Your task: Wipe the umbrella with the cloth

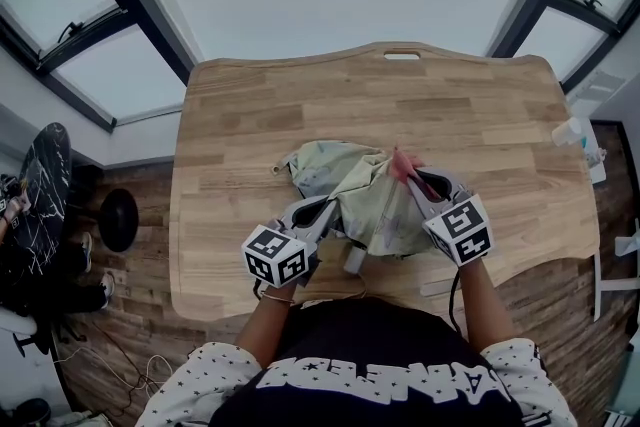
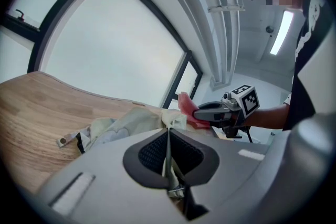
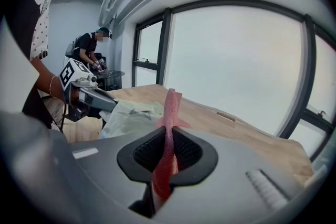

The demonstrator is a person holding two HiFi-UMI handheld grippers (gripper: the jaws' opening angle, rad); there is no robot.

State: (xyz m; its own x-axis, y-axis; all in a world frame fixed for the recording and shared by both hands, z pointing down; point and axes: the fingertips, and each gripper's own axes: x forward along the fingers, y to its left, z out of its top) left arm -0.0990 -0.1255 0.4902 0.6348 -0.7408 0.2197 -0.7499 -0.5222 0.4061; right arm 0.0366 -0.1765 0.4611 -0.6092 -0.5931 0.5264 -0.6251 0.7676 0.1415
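A pale cream-green umbrella (image 1: 345,183) lies crumpled on the wooden table (image 1: 450,115), its handle end (image 1: 354,260) toward the near edge. My left gripper (image 1: 318,212) is shut on a fold of the umbrella's fabric (image 2: 167,128) at its left side. The right gripper (image 1: 418,180) is shut on a pink cloth (image 1: 401,165), which sticks up between its jaws (image 3: 167,134) over the umbrella's right side. In the left gripper view the right gripper (image 2: 202,113) with the pink cloth (image 2: 186,107) is just beyond the umbrella (image 2: 126,126). The right gripper view shows the left gripper (image 3: 107,105) at the umbrella (image 3: 131,115).
A strap end of the umbrella (image 1: 277,169) lies on the table to its left. Small bottles (image 1: 580,137) stand at the table's right edge. A black stool (image 1: 118,218) and a person (image 3: 89,52) with equipment are off to the left. Large windows surround the table.
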